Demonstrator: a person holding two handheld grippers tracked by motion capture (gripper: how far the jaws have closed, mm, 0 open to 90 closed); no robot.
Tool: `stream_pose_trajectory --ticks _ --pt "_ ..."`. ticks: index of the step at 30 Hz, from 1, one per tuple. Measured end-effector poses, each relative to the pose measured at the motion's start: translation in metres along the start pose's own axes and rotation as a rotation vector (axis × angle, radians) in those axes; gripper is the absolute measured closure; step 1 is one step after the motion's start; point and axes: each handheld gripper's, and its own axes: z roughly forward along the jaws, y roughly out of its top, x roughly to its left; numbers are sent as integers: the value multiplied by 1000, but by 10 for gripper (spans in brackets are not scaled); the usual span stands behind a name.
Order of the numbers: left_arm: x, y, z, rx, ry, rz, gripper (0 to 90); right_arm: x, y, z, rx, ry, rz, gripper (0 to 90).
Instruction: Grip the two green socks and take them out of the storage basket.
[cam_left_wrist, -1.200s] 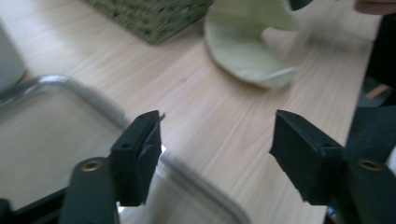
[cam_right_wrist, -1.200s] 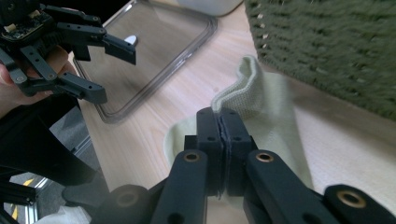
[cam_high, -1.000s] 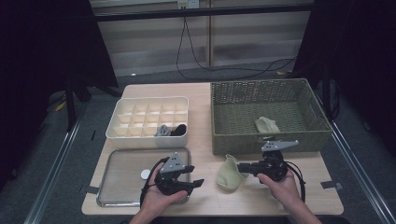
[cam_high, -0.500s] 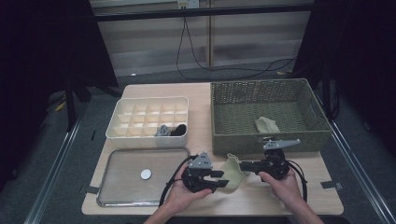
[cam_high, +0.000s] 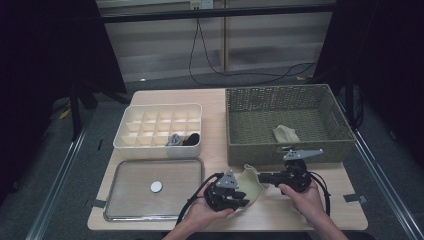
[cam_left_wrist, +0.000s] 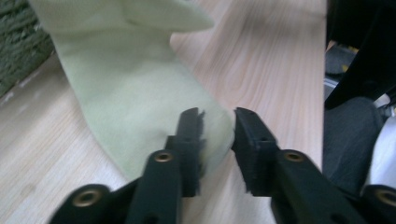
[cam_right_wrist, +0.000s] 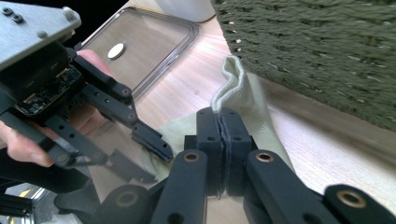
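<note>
Scene: a person at a wooden table works a pale green sock with two hand-held grippers, near the front edge and just in front of the woven basket.

Sock: it lies on the table between the two grippers, its upper end lifted off the wood and its lower end spread flat; the long axis runs roughly from far right to near left in the high view.

Right gripper: jaws pressed together on the sock's folded edge, pinching the cloth, as the right gripper view shows; it holds the raised end.

Left gripper: jaws spread, a clear gap between them; in the left gripper view the sock's free end sits right at the tips, one jaw over the cloth and the other beside its edge, nothing yet clamped.

Key relation: the loose end lies directly ahead of the left gripper's open jaws and slightly to their left, so this is the nearer tool for the second grip; the right one is already occupied at the other end.

Judgement: the next move looks like a short push forward and a close on the free end, probably to fold or stretch the sock.

Elsewhere: a second sock lies in the basket; a divided box at far left holds dark items; a tray with a white disc sits near left.
</note>
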Motion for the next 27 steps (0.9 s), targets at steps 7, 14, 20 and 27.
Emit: stream_pose_trajectory --ticks 7,14,20,27 --pt "3 -2 -10 -29 -15 3 896 -7 0 -8 -23 -20 16 886" --pt "10 -7 -37 -79 -49 -11 897 -12 -1 -22 -60 -42 34 886" --pt "10 -14 -49 -88 -83 -5 897 -16 -7 -30 -41 -76 48 887" --pt "13 -28 -51 -43 -85 5 897 -27 -18 -32 -12 -113 84 887"
